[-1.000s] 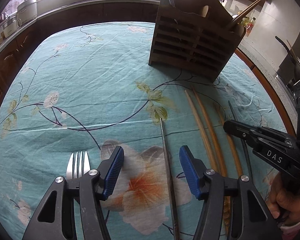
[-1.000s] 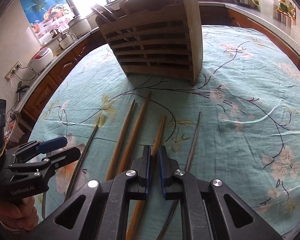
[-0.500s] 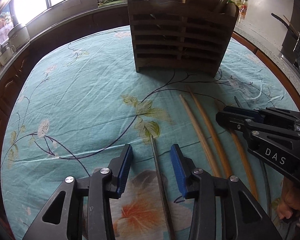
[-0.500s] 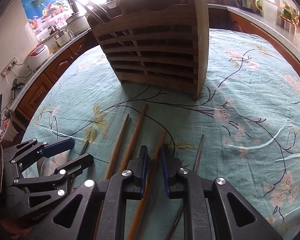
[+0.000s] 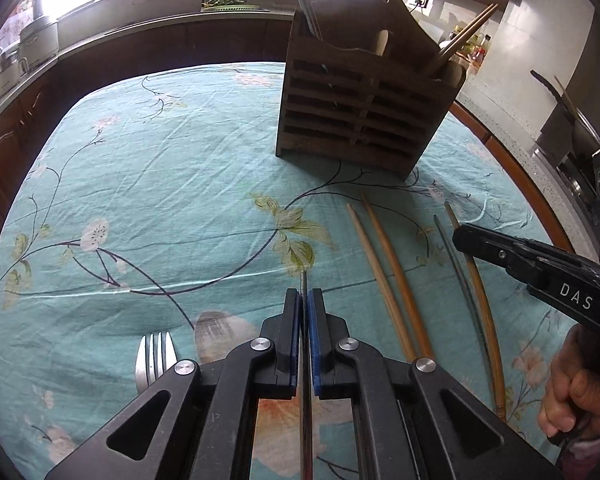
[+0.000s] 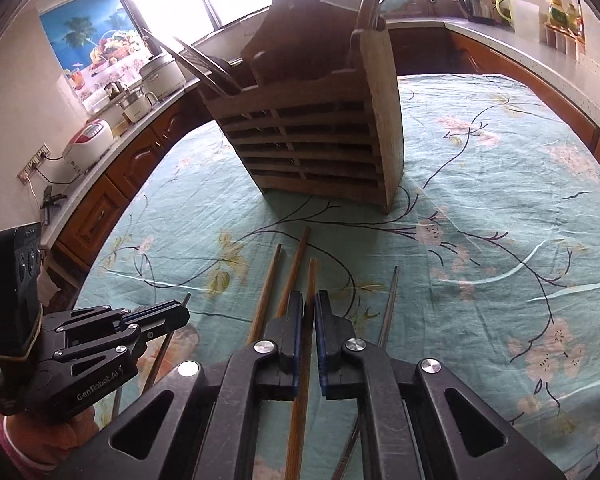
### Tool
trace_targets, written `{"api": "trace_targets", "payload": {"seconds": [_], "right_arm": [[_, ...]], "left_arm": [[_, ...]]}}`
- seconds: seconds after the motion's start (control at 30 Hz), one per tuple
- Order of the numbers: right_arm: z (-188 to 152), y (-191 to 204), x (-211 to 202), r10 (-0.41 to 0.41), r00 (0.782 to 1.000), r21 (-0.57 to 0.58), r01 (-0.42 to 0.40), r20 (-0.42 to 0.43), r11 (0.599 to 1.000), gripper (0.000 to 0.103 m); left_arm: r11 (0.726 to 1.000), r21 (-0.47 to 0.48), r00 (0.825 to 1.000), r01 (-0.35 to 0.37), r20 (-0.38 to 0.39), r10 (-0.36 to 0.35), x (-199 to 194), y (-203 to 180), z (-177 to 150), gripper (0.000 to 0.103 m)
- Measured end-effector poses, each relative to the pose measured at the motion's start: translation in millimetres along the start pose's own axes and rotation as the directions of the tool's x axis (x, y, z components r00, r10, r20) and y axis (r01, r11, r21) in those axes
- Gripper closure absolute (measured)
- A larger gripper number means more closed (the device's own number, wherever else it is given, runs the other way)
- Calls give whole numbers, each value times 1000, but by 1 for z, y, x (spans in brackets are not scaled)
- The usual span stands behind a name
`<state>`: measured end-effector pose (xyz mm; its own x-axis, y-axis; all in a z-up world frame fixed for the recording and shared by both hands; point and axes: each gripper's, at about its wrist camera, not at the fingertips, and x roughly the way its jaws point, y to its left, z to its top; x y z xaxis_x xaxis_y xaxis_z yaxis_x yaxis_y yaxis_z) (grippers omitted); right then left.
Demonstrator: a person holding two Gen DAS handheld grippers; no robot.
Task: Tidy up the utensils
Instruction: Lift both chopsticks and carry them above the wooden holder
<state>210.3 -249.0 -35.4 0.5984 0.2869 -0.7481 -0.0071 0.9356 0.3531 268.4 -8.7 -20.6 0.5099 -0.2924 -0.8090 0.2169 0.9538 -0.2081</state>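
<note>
A slatted wooden utensil holder stands at the far side of the table and also shows in the right wrist view; chopsticks stick out of it. My left gripper is shut on a thin metal chopstick. My right gripper is shut on a wooden chopstick. Two more wooden chopsticks lie between the grippers, and a second metal chopstick lies to the right. A fork lies at the lower left.
A teal floral tablecloth covers the round table. Kitchen counters with rice cookers and a kettle ring the table. The left gripper shows in the right wrist view.
My left gripper has closed on the metal chopstick, after standing open around it. My right gripper has stayed shut on the wooden chopstick and moved nearer the holder.
</note>
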Motion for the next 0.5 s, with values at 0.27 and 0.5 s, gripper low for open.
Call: {"api": "trace_targets", "payload": {"seconds": [0.27,0.5], "right_arm": [[-2,12,-36,43,997,-3,-43,64,999,97],[-4,27,-83,62,985,-36,-57,161,998,97]], "left_arm": [[998,-12,992,60,114,-58,-68,5,-10,100],[993,-17,972,115,207,-109,-126,6,-24,100]]}}
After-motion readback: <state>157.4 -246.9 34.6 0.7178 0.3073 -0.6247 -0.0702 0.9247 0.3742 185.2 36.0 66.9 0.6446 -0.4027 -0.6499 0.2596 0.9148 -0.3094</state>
